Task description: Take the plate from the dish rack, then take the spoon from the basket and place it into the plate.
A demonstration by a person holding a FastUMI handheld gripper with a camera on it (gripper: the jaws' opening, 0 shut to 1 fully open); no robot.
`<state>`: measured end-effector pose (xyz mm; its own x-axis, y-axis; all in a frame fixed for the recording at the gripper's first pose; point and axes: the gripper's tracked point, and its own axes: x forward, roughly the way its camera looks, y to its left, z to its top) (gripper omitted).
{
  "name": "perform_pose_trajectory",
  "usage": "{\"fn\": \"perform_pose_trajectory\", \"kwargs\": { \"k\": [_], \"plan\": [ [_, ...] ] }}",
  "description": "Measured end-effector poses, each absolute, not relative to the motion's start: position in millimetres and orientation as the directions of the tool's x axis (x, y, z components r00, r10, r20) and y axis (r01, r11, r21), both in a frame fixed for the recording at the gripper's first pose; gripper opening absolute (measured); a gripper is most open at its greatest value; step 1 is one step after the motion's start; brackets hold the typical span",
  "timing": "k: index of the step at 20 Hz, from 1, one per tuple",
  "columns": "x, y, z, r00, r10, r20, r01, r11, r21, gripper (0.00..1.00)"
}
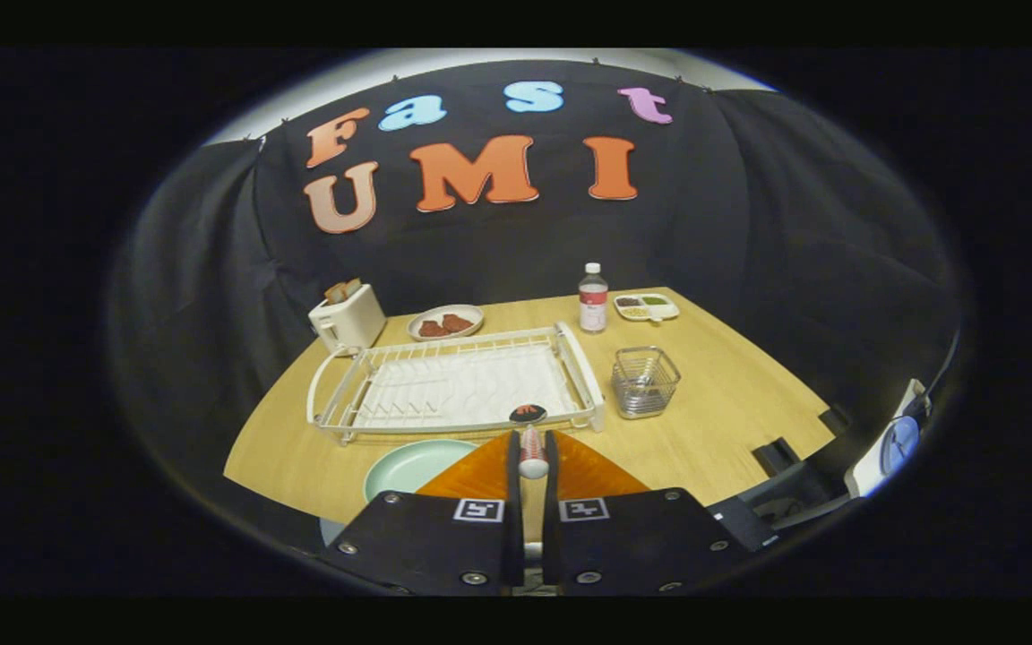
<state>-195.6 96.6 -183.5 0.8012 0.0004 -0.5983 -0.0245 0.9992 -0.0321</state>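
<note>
A handheld two-finger gripper [532,448] with orange fingers and black body hovers over the near edge of a pale wooden table [731,412], its fingers clenched on a small spoon [531,439] with a white-and-red handle; the dark bowl of the spoon points ahead toward the white wire dish rack [458,385], which stands empty. The pale green round plate [413,466] lies flat on the table just beside the left finger, in front of the rack. The square wire basket [645,382] sits beside the rack's right end. By the look of it, the plate and spoon pickups are done and the last step is in hand: the spoon must be swung left and lowered over the plate, then released. A clear bottle [593,300] carries a label too small to read; the fingers bear square coded markers.
</note>
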Motion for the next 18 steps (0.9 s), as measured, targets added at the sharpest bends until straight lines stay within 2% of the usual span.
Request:
{"fn": "perform_pose_trajectory", "kwargs": {
  "k": [9,15,18],
  "plan": [
    [-209,167,-236,0.729,0.177,-0.661,-0.203,0.978,0.037,0.08],
    [-206,192,-269,0.683,0.225,-0.695,-0.284,0.958,0.031,0.12],
    [-205,188,-284,0.664,0.206,-0.719,-0.298,0.955,-0.002,0.14]
  ]
}}
